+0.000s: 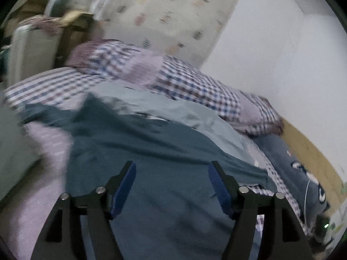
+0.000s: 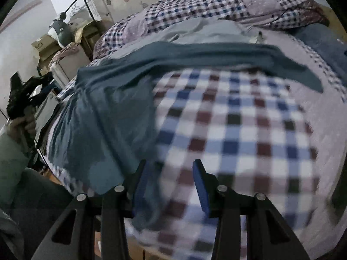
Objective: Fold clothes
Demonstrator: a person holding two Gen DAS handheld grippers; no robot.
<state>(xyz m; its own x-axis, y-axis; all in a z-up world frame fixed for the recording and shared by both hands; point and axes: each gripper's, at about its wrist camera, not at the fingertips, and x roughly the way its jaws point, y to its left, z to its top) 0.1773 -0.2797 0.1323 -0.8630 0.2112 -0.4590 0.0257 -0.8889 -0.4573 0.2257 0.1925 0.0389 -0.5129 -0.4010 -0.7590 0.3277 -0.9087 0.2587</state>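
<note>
Across the bed's near-left corner sprawls the teal garment, limp, light, crease-prone. My left gripper gapes wide above it; right gripper part-open at its hem. I'd pinch hem corners.

Both grippers: left gripper, right gripper, black linkage frames, silver pivot screws, blue ribbed pads; pale green sleeve.

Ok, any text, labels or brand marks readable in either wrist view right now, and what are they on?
None can be read.
Cardboard box beside the bed: a dark printed mark, too small and blurred to read.
Dark blue pillow: white print, shapes only, no legible letters.
Teal garment: no label shows.
</note>
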